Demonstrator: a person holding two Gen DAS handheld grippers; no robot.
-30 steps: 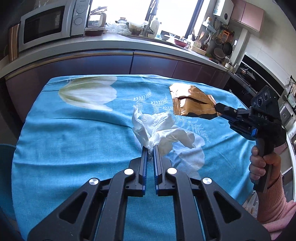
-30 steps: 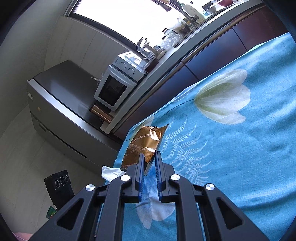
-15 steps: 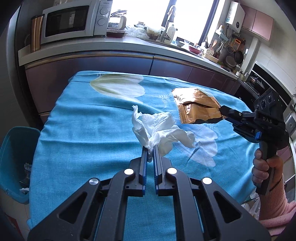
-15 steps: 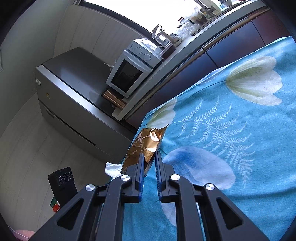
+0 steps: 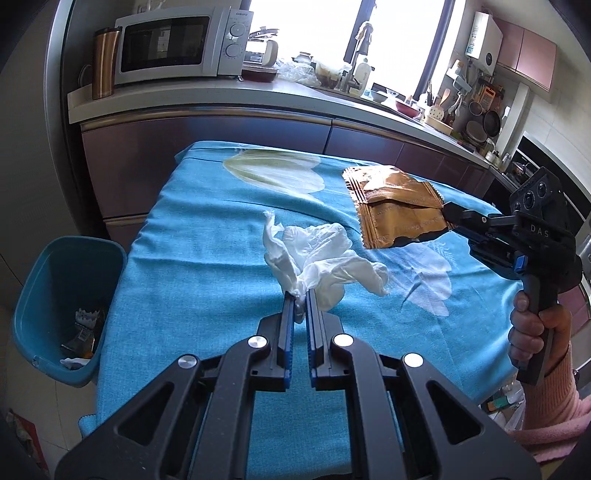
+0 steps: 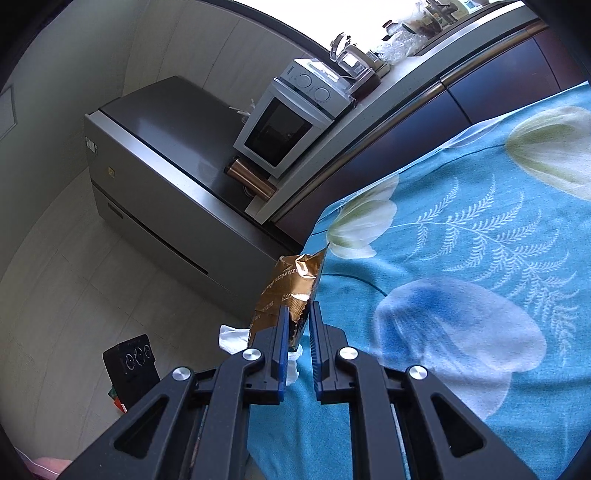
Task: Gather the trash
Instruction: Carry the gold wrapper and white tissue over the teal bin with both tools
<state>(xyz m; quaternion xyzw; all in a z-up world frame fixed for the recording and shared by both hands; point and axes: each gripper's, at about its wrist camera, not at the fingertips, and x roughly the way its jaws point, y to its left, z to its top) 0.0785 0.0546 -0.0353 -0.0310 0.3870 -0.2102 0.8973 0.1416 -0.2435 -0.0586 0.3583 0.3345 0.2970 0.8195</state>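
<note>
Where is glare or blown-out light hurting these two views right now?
Left wrist view: the window behind the counter is blown white, though the tissue and gold wrapper stay sharp. Right wrist view: the window strip at top is overexposed; fisheye bends the counter edge.

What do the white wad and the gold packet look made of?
White wad: soft tissue paper, apparently; matte, crumpled into limp folds. Gold packet: probably metallised foil or plastic film; glossy, creased, with crimped serrated edges.
</note>
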